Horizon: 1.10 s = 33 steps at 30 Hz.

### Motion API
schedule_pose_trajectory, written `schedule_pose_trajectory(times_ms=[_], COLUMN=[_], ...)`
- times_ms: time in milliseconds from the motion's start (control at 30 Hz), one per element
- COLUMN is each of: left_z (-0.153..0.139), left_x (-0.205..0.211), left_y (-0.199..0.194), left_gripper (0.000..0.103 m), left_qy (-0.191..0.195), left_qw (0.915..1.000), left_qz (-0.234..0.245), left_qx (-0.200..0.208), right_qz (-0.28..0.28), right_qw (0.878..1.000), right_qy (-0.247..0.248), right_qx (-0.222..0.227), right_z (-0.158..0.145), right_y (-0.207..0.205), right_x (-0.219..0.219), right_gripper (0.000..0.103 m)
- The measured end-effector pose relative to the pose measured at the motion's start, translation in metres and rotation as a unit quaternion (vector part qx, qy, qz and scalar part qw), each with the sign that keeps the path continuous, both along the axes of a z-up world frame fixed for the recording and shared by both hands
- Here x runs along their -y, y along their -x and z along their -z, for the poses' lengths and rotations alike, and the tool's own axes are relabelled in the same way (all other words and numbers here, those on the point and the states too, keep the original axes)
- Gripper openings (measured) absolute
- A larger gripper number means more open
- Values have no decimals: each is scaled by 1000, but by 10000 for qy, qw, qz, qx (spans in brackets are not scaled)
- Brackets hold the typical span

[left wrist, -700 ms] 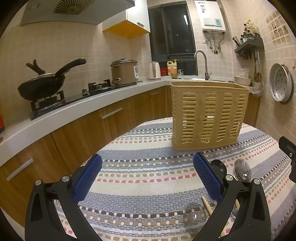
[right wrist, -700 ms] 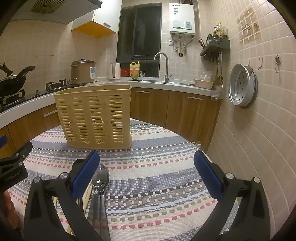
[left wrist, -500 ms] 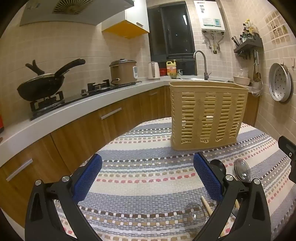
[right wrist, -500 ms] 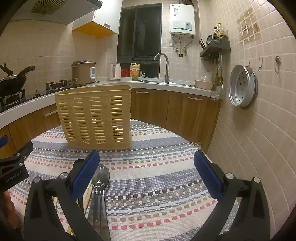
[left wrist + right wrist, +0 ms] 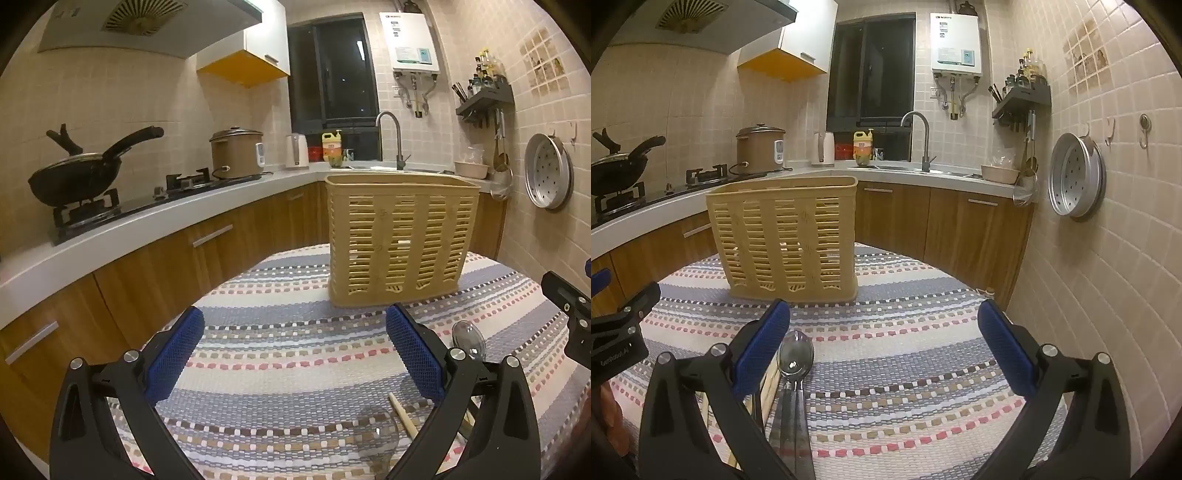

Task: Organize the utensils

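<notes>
A tan slotted utensil basket (image 5: 400,240) stands upright on the striped tablecloth (image 5: 277,354); it also shows in the right wrist view (image 5: 786,240). Metal spoons (image 5: 795,360) lie on the cloth beside my right gripper's left finger, with wooden chopsticks (image 5: 768,384) next to them. In the left wrist view a spoon bowl (image 5: 469,338) and a chopstick end (image 5: 402,413) show by the right finger. My left gripper (image 5: 293,356) is open and empty. My right gripper (image 5: 884,350) is open and empty, with the spoons just left of its gap.
A kitchen counter (image 5: 147,218) with a wok (image 5: 79,177), rice cooker (image 5: 236,153) and sink tap (image 5: 391,136) runs behind the table. A tiled wall (image 5: 1108,258) with a hung steamer tray (image 5: 1075,175) is close on the right.
Both grippers have shifted only slightly; the basket sits a little further left in the left wrist view. Both stay open.
</notes>
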<state>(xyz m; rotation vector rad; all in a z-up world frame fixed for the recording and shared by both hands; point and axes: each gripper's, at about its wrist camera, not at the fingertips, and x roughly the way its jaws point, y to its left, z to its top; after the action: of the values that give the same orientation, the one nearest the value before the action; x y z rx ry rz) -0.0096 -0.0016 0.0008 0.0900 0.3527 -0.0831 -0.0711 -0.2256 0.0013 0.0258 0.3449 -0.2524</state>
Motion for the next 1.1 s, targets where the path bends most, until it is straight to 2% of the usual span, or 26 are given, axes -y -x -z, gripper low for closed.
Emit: schedule_pose_trajectory(times_ms=[1100], left_z=[0], left_x=[0], left_y=[0], left_gripper=[95], left_qy=[145], left_qw=[9994], left_qz=[295], left_qx=[-101], right_qz=[-26], right_qw=[10000], right_qy=[-10], right_qx=[-6], right_z=[4], right_y=[-2], right_x=[-1], right_gripper=[97])
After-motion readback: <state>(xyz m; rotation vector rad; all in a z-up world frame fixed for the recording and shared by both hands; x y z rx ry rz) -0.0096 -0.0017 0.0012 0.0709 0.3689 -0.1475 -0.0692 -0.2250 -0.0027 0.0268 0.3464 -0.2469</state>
